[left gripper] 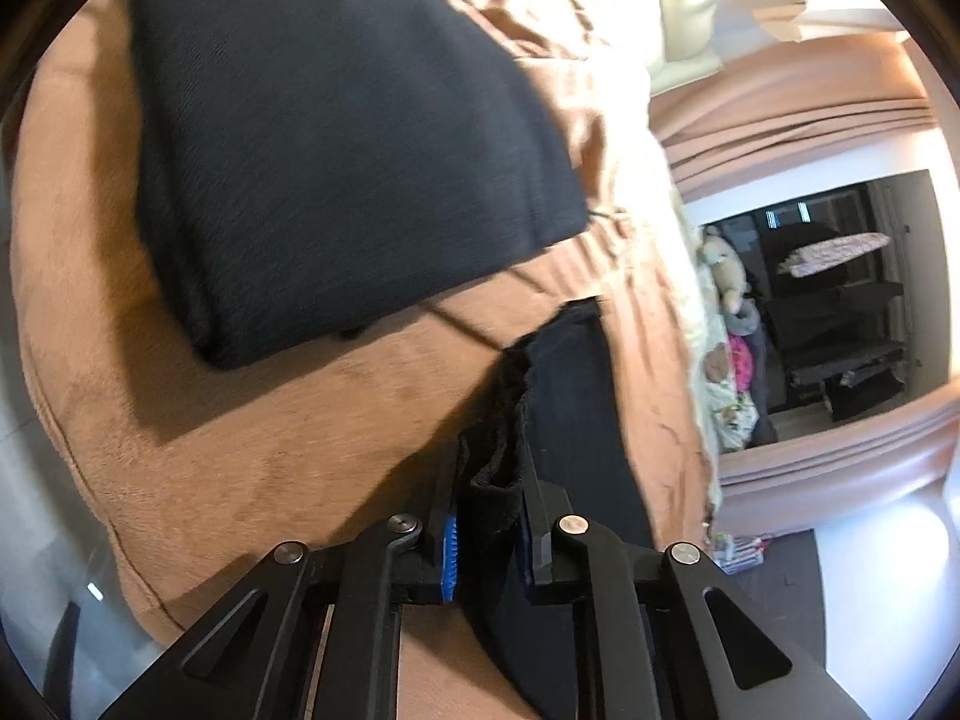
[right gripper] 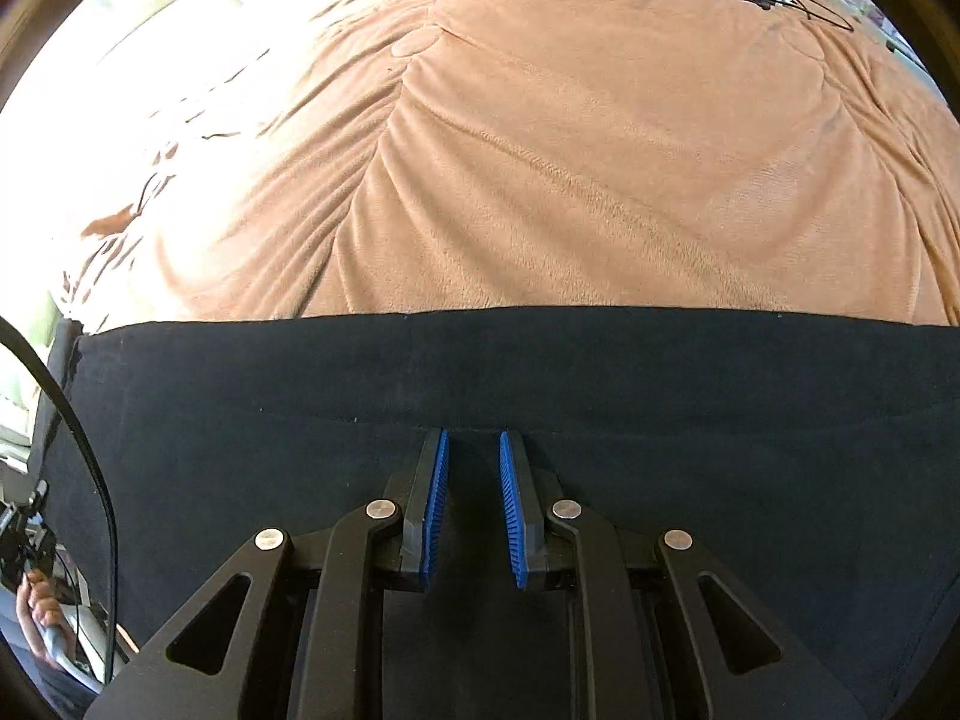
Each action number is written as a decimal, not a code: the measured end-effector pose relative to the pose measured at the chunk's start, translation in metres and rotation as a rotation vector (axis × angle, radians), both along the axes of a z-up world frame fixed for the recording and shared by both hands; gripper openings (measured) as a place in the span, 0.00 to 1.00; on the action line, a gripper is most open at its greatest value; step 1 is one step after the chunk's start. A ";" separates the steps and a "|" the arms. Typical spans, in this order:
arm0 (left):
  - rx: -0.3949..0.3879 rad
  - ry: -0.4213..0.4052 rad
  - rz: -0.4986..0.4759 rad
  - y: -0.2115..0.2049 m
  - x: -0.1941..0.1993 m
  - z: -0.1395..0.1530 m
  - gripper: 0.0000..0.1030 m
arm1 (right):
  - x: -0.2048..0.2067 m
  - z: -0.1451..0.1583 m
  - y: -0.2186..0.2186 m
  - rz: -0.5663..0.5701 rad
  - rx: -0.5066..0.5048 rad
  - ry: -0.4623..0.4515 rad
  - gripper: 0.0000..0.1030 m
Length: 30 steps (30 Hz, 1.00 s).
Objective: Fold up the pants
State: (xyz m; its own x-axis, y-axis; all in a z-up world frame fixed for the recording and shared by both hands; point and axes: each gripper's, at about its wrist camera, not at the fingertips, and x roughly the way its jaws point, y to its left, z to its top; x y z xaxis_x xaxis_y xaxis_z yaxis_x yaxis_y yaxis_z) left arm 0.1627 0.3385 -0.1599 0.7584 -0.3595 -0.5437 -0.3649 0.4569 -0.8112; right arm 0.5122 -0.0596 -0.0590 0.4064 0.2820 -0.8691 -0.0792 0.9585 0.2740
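Left gripper [left gripper: 489,474] clamped on bunched black knit pants [left gripper: 336,138]. Right gripper [right gripper: 474,450] clamped on the flat cloth; plush tan blanket [right gripper: 600,168] beyond. No writing.

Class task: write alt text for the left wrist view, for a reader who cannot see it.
The left gripper pinches a bunched edge of black pants between its blue pads, above a tan plush blanket. A folded black section of fabric lies further back on the blanket.
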 end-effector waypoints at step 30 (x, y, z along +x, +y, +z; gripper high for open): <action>0.093 -0.439 -0.248 -0.114 0.063 0.245 0.12 | -0.120 -0.083 0.081 0.354 0.134 0.082 0.13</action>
State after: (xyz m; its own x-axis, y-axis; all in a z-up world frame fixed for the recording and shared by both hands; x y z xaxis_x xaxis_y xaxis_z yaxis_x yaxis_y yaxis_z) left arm 0.2252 0.2242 0.0852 0.8206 -0.5228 -0.2308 0.1298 0.5638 -0.8157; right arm 0.3920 0.0219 -0.1418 0.1942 0.5062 -0.8403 -0.3717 0.8307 0.4145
